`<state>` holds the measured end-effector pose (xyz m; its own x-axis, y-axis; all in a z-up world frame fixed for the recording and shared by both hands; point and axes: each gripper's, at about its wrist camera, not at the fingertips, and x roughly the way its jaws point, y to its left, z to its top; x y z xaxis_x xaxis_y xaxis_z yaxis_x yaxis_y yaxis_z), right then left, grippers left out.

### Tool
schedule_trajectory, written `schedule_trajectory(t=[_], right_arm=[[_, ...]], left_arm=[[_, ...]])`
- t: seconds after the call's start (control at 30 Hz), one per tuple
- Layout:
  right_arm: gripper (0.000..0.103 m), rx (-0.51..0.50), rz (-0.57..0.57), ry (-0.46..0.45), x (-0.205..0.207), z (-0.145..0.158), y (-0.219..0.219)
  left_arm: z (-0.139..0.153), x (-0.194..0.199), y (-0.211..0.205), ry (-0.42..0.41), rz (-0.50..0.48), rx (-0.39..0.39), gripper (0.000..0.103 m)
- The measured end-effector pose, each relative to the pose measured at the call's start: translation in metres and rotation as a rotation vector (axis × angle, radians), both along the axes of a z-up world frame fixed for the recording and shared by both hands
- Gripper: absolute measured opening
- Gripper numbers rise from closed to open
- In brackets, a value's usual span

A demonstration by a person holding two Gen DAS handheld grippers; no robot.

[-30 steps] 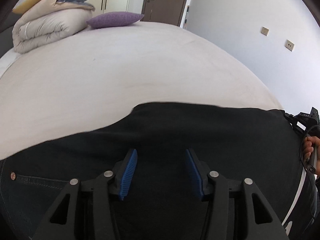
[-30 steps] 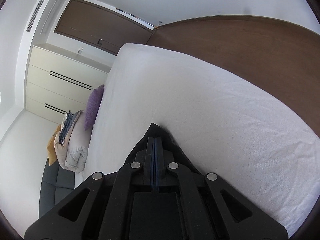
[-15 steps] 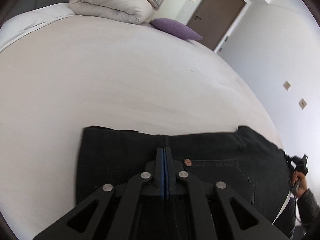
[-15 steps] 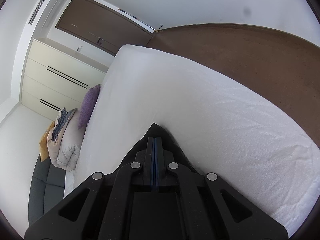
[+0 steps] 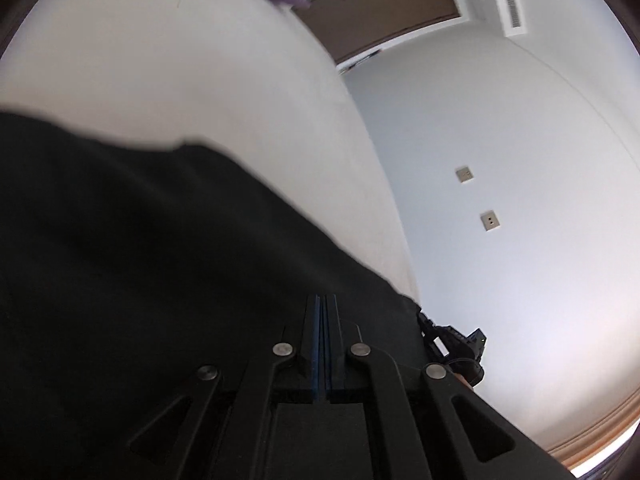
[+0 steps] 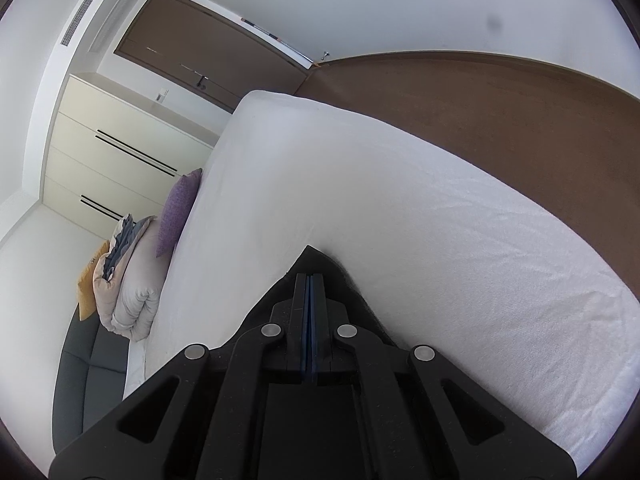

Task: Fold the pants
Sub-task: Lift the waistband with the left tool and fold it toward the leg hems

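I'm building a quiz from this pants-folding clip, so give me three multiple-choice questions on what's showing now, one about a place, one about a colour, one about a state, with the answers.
1. Where do the pants lie?
A. on the white bed
B. on the brown floor
C. on the grey sofa

2. What colour is the cushion at the far end of the bed?
A. green
B. purple
C. red

3. How does the right gripper stand?
A. wide open
B. half open
C. shut, with dark cloth around its tip

Answers:
1 A: the dark fabric spreads over the white sheet.
2 B: it shows purple beside the folded duvet.
3 C: the blue pads meet with no gap.
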<state>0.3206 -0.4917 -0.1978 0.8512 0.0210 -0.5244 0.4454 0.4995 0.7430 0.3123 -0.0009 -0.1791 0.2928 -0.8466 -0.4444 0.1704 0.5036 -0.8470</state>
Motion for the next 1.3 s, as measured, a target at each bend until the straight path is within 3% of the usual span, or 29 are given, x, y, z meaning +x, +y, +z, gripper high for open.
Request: schedule_trajectory(t=[0.03,0.1,0.13,0.2,0.33,0.5,0.57,0.7,0.77,0.87,0.93,1.03,1.13,1.17,1.2,1.3], right_arm=[[0.0,0.0,0.002,-0.001,0.0,0.0,0.0],[0.0,0.005,0.005,-0.004,0.001,0.0,-0.001],[0.0,0.007,0.006,-0.007,0.001,-0.001,-0.002],[0.0,0.003,0.006,-0.009,0.001,-0.002,-0.002],[0.0,0.007,0.006,-0.017,-0.001,-0.001,-0.004],[0.0,0.011,0.01,-0.016,-0.002,-0.001,-0.005],[0.0,0.042,0.024,-0.02,-0.002,0.001,-0.008],[0.005,0.022,0.05,-0.008,-0.012,0.032,0.011],[0.005,0.047,0.108,-0.052,-0.011,0.046,0.041],[0.005,0.095,0.33,-0.061,0.012,0.05,0.121],[0.005,0.118,0.546,-0.025,0.037,0.044,0.192],[0.005,0.124,0.761,0.03,0.059,0.022,0.268],[0.004,0.183,0.717,0.123,0.061,-0.022,0.267],[0.0,0.237,0.681,0.096,0.056,-0.033,0.252],[0.0,0.257,0.644,0.056,0.05,-0.036,0.234],[0.0,0.19,0.486,0.05,0.026,-0.026,0.173]], left_arm=[[-0.012,0.003,-0.006,0.037,0.008,0.012,0.003],[-0.015,0.01,0.005,0.048,0.038,-0.046,0.003],[-0.012,0.015,0.017,0.037,0.075,-0.027,0.003],[-0.01,0.026,0.054,0.026,0.151,0.005,0.003],[-0.019,0.039,0.139,0.078,0.339,-0.049,0.004],[0.005,0.019,0.2,0.037,0.557,-0.001,0.0],[0.019,0.001,0.208,0.013,0.6,-0.041,0.0],[0.051,-0.031,0.15,-0.085,0.446,-0.03,0.0],[0.043,-0.043,0.109,-0.061,0.38,-0.051,0.0],[0.017,-0.048,0.053,-0.023,0.297,0.006,0.0],[-0.008,-0.042,0.031,0.022,0.267,0.062,0.003],[-0.012,-0.039,0.025,-0.044,0.249,0.108,0.005],[-0.013,-0.04,0.035,-0.017,0.253,0.082,0.005],[-0.014,-0.038,0.036,-0.021,0.251,0.077,0.005],[-0.014,-0.037,0.036,-0.03,0.249,0.084,0.005],[-0.013,-0.037,0.034,-0.049,0.252,0.099,0.005]])
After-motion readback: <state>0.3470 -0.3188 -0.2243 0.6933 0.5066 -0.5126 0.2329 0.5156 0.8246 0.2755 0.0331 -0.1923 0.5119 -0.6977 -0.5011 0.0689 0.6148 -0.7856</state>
